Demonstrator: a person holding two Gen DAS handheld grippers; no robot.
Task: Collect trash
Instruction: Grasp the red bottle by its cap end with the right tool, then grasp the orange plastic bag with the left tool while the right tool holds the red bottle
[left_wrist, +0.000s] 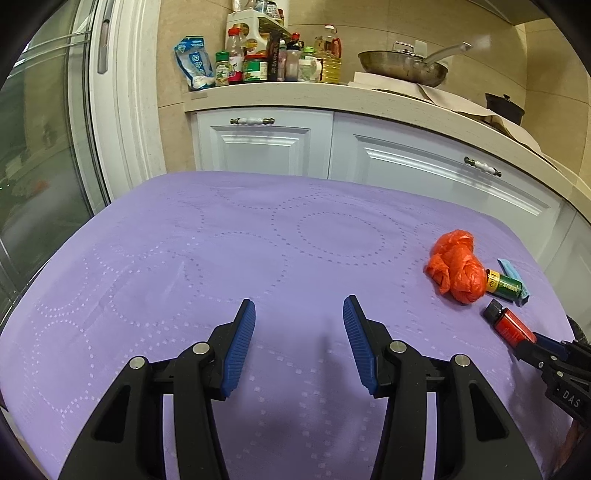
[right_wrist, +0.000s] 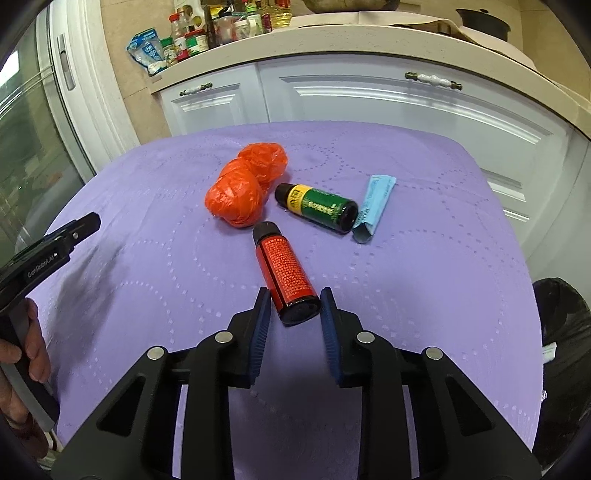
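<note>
On the purple tablecloth (right_wrist: 147, 258) lie a crumpled orange plastic bag (right_wrist: 243, 184), a green bottle (right_wrist: 317, 206), a light blue tube (right_wrist: 373, 206) and a red bottle (right_wrist: 286, 273). My right gripper (right_wrist: 294, 306) is open, its blue fingers on either side of the red bottle's base, with a narrow gap on each side. My left gripper (left_wrist: 299, 317) is open and empty over bare cloth, left of the trash. In the left wrist view the bag (left_wrist: 456, 267), green bottle (left_wrist: 506, 286) and red bottle (left_wrist: 511, 326) sit at the right.
A bin lined with a black bag (right_wrist: 563, 332) stands right of the table. White kitchen cabinets (left_wrist: 266, 144) and a counter with bottles (left_wrist: 258, 55) and a pan (left_wrist: 402, 66) are behind. A glass door (left_wrist: 37, 147) is at the left.
</note>
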